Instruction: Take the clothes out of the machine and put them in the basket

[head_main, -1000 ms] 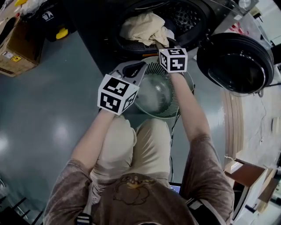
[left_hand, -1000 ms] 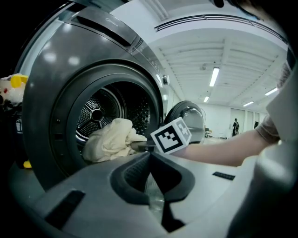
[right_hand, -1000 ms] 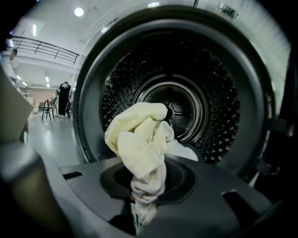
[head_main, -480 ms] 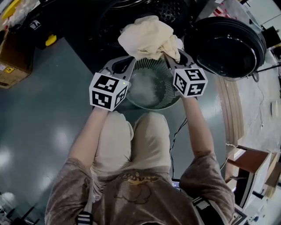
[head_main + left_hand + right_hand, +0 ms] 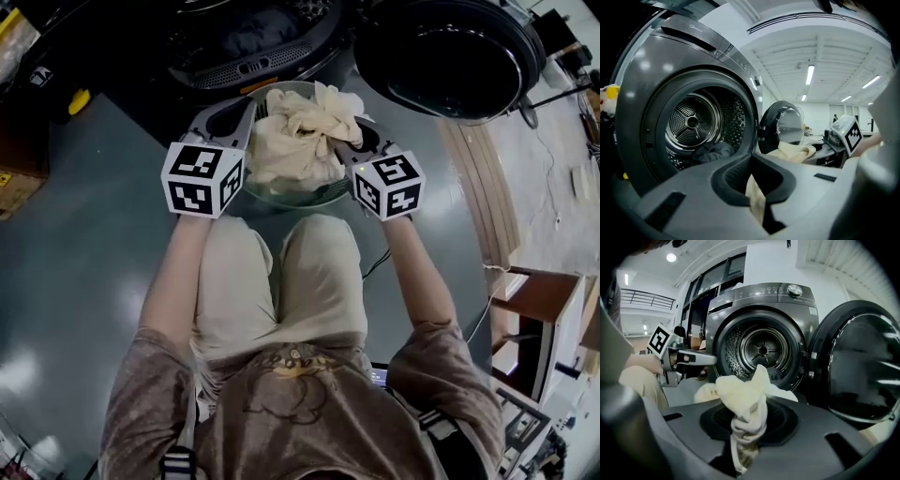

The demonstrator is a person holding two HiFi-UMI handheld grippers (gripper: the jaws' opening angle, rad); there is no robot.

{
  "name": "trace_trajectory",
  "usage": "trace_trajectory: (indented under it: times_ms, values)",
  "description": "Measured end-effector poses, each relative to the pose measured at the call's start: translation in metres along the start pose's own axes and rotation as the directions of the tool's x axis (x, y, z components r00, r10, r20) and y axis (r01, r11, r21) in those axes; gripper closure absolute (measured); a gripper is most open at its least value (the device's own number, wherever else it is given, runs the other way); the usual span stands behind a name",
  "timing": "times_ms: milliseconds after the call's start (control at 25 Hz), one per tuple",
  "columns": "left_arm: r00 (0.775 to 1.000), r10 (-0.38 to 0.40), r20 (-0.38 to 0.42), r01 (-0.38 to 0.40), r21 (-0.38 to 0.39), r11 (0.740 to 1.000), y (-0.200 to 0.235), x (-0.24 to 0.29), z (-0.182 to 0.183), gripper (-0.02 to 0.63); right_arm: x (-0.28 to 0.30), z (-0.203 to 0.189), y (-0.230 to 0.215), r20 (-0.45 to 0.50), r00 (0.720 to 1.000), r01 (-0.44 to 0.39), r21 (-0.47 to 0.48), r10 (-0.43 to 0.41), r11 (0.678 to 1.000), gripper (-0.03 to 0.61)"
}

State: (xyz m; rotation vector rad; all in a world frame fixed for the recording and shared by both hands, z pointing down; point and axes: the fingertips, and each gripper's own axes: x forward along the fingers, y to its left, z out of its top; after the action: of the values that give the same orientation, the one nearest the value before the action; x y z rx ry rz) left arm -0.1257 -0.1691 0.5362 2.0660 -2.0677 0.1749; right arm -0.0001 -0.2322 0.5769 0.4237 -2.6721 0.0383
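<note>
A cream cloth [image 5: 298, 141] hangs bunched over the round green basket [image 5: 314, 199], just in front of the machine's open drum [image 5: 248, 47]. My right gripper [image 5: 349, 142] is shut on a twisted bunch of the cream cloth [image 5: 746, 399] at its right side. At the cloth's left side my left gripper [image 5: 249, 111] is shut on a thin fold of it [image 5: 756, 199]. A dark garment [image 5: 715, 151] lies inside the drum. The basket's inside is hidden under the cloth.
The machine's round door [image 5: 445, 52] stands swung open at the right, close to my right gripper. A cardboard box [image 5: 14, 164] and a yellow object [image 5: 80, 98] sit on the floor at the left. Wooden furniture [image 5: 544, 309] stands at the right.
My right gripper has drawn the cream cloth out of the drum mouth and back over the basket. My left gripper has stayed beside the basket and now pinches the cloth's left edge.
</note>
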Motion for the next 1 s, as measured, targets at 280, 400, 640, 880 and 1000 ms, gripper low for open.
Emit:
trace_trajectory:
  times_ms: [280, 400, 640, 880, 1000]
  values:
    - [1.0, -0.025, -0.013, 0.025, -0.002, 1.0, -0.009, 0.013, -0.004, 0.606, 0.01, -0.045, 0.007, -0.152, 0.985, -0.087, 0.015, 0.088, 0.996, 0.303]
    - [1.0, -0.028, -0.013, 0.028, 0.003, 1.0, -0.01, 0.013, -0.003, 0.606, 0.011, -0.041, 0.007, -0.102, 0.989, -0.104, 0.066, 0.111, 0.992, 0.241]
    - [1.0, 0.001, -0.005, -0.001, -0.012, 1.0, -0.001, 0.005, -0.003, 0.606, 0.025, -0.036, 0.007, -0.071, 0.991, -0.109, 0.083, 0.115, 0.991, 0.156]
    - [1.0, 0.023, -0.003, -0.023, -0.014, 1.0, 0.009, -0.003, -0.003, 0.606, 0.059, 0.003, 0.004, 0.016, 0.992, -0.122, 0.074, 0.122, 0.99, 0.091]
    - [1.0, 0.026, -0.003, -0.026, -0.022, 0.999, 0.014, -0.006, -0.003, 0.606, 0.086, 0.031, -0.002, 0.057, 0.991, -0.125, 0.065, 0.122, 0.99, 0.084]
